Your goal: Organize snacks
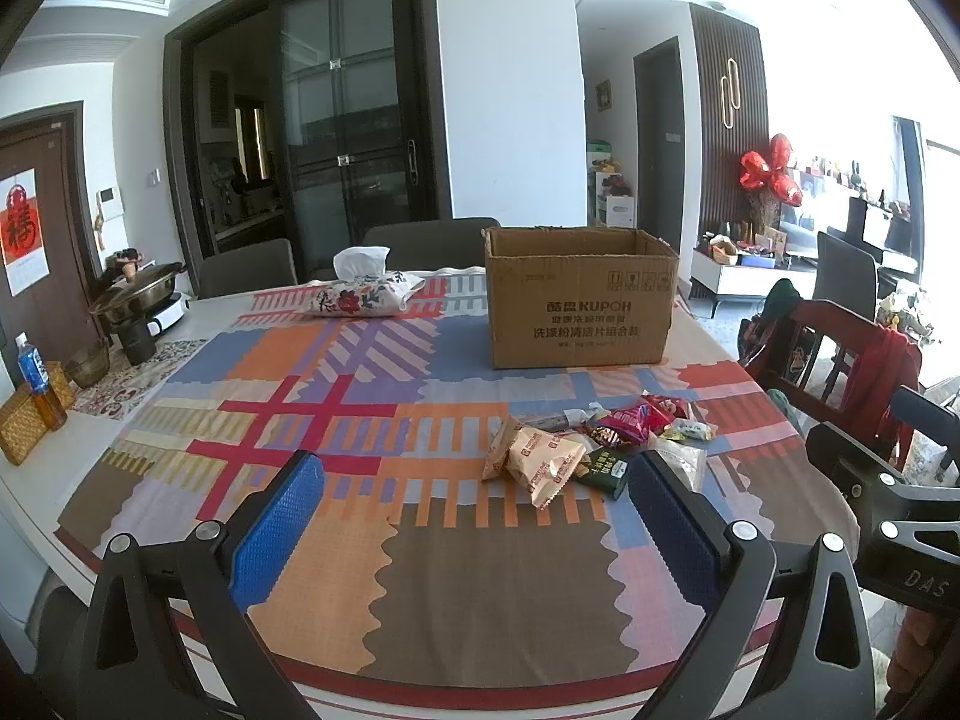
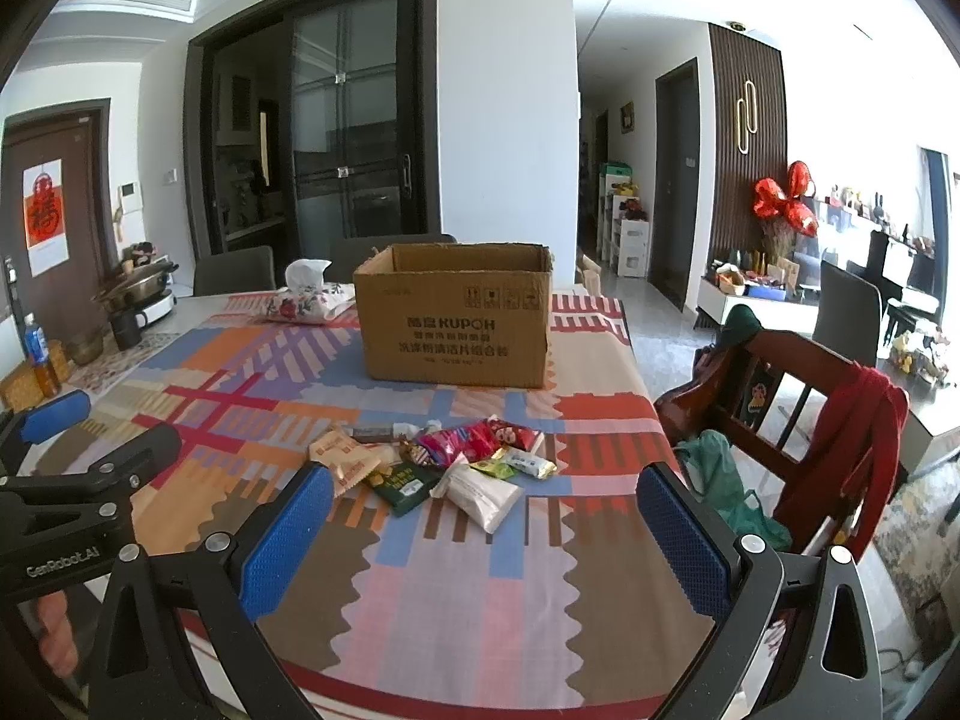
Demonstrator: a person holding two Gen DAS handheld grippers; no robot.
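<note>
Hovering over the near edge of the surface (image 1: 252, 360), which wears a patchwork cloth, the left gripper (image 1: 474, 516) has its jaws wide apart and empty, and the right gripper (image 2: 486, 528) hangs beside it, jaws likewise spread around nothing. A loose pile of snacks (image 2: 456, 462) lies on the cloth just beyond both: tan packets (image 1: 534, 456) at its left, a dark green packet (image 2: 405, 483), red and pink wrappers (image 2: 474, 438), and a white pack (image 2: 483, 495) nearest. Farther back stands an open cardboard box (image 2: 456, 324), well apart from the pile, with bare cloth between; its inside cannot be seen from here. Left of the box rests a floral tissue pouch (image 1: 363, 294). Along the far left edge sit a pot (image 1: 141, 294), a dark mug (image 1: 137, 341), and a bottle (image 1: 37, 381). A wooden chair (image 2: 798, 414) draped in a red garment (image 2: 864, 444) crowds the right side. Print on the wrappers is too small to read, and several packets overlap and hide each other.
</note>
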